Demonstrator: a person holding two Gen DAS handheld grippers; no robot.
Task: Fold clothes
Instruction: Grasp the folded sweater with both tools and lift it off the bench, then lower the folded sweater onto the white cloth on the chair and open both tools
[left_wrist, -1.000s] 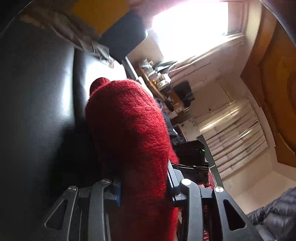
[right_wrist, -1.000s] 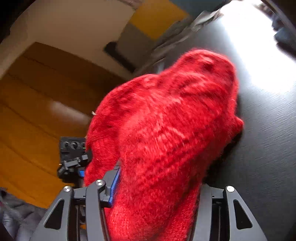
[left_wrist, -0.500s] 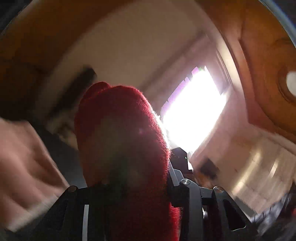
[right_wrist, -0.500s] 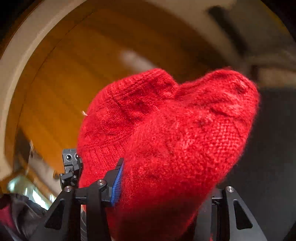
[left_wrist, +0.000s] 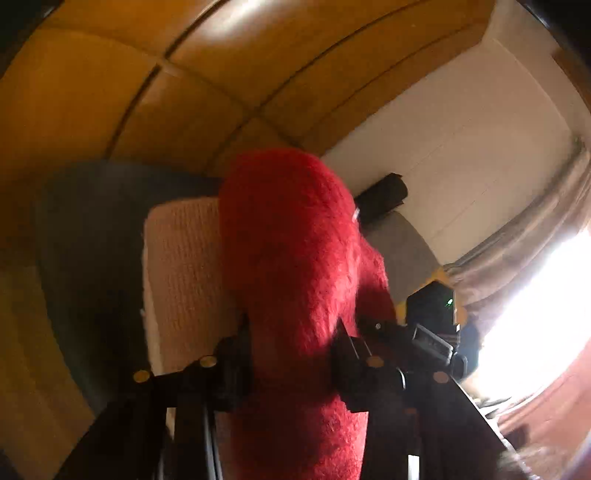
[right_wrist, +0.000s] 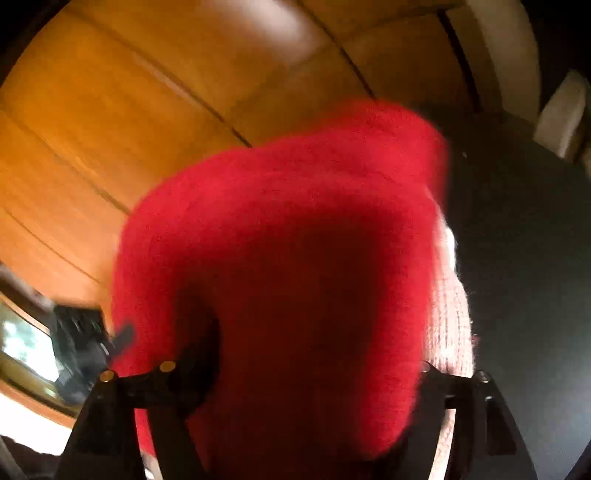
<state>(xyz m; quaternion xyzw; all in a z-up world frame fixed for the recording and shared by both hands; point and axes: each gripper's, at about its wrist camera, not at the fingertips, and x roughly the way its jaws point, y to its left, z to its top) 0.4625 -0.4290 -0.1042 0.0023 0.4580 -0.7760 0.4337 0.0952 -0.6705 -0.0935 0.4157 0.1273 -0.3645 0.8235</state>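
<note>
Fuzzy red knit garment — matt wool-like cloth — against glossy wooden panels.

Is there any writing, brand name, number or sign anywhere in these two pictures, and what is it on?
None can be read in either view.
Fuzzy red knitted garment: no tag or label shows.
Cream ribbed knit cloth behind it: no text.
Black device with a small green light: only the light shows, no readable marking.
Orange wooden panels: bare, and blurred.
</note>
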